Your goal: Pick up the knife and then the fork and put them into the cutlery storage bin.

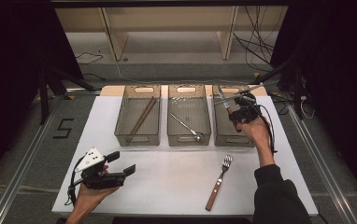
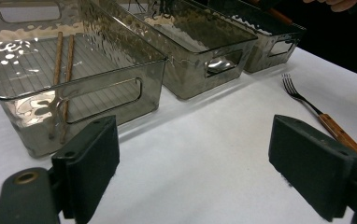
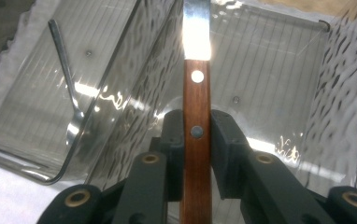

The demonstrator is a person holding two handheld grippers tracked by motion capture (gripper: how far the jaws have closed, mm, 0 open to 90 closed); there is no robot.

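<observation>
A wooden-handled steel knife [image 3: 196,126] sits clamped by its handle between the jaws of the right gripper [image 1: 239,113], held above the right smoked-plastic bin [image 1: 223,133], blade pointing away. The middle bin [image 1: 189,136] holds a metal spoon [image 1: 186,126]; the left bin [image 1: 137,138] holds two brown wooden chopsticks [image 1: 143,115]. A wooden-handled fork [image 1: 219,181] lies on the white table [image 1: 167,182]. The left gripper [image 1: 120,169] hovers wide open, empty.

I count 3 clear bins [image 1: 138,115] [image 1: 189,115] [image 1: 223,122] in a row on the tabletop [image 1: 176,179]. 2 chopsticks [image 1: 142,115] in the left bin, 1 spoon [image 1: 186,126] in the middle bin, 1 knife [image 1: 224,101] over the right bin, 1 fork [image 1: 219,181] in front of it.
</observation>
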